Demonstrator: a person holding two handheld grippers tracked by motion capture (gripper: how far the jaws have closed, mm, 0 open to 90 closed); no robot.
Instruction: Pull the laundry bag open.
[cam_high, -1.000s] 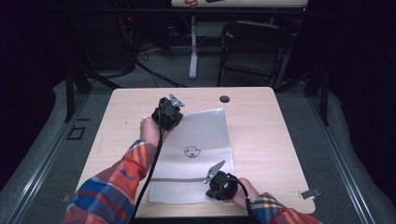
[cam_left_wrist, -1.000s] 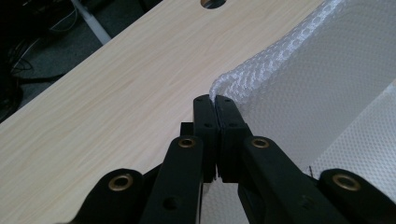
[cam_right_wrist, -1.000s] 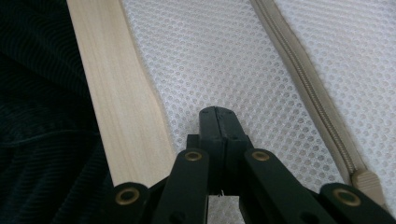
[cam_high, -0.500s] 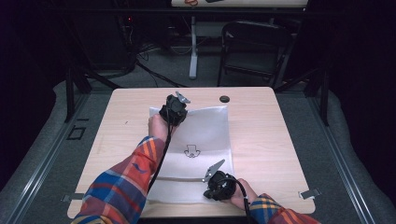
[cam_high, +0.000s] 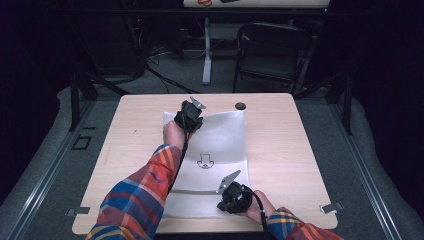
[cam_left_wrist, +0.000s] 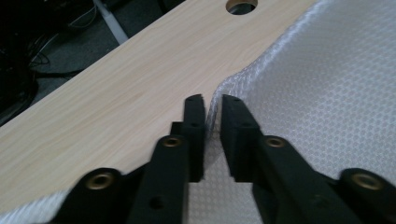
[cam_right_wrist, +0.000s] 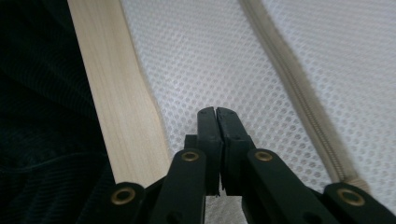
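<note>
A white mesh bag (cam_high: 215, 155) lies flat mid-table; the left gripper (cam_left_wrist: 212, 116) pinches its far edge at 11 o'clock, the right gripper (cam_right_wrist: 217, 122), jaws closed, pins the near edge; lift evenly, keeping both pinches firm

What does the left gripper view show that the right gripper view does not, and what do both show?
Left gripper view: the bag's edge lifted in a fold between the left gripper's nearly closed jaws, a round hole in the table, and floor with cables beyond its edge.

Right gripper view: a zip running along the mesh, and the right gripper with jaws pressed together over the bag near the table's edge.

Both: white mesh bag on the light wooden table, seen past two black jaws.
</note>
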